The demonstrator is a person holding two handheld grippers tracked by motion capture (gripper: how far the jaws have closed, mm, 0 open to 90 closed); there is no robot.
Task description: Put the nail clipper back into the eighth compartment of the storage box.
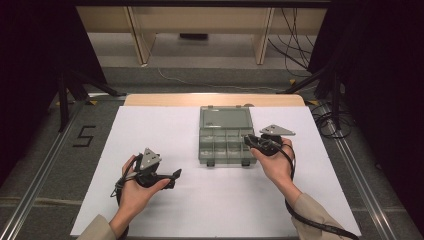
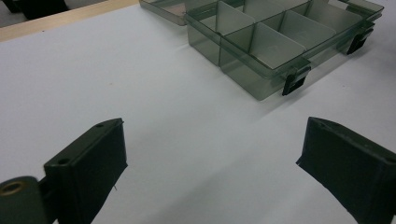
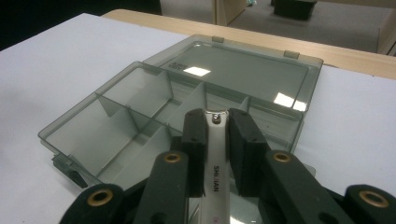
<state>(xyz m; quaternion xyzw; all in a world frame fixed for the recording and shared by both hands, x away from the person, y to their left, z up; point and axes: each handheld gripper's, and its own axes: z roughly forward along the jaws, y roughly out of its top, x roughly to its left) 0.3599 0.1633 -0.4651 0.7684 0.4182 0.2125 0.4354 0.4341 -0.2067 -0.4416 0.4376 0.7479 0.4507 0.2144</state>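
We see right gripper [image 3: 216,135] clamped on metal nail clipper [image 3: 217,158], above open compartment box [image 1: 224,136] at table centre. Left gripper [image 2: 212,163] wide, nothing between, over white table cover [image 1: 165,132].

The counter [image 1: 150,100] shows a pale wooden edge along its far side, in the upper middle of the high view. A white sheet [image 1: 210,200] covers nearly all of it. Directly on the sheet, right of centre, lies an open, smoky transparent compartment box [image 1: 225,145], its lid laid flat toward the wooden edge.
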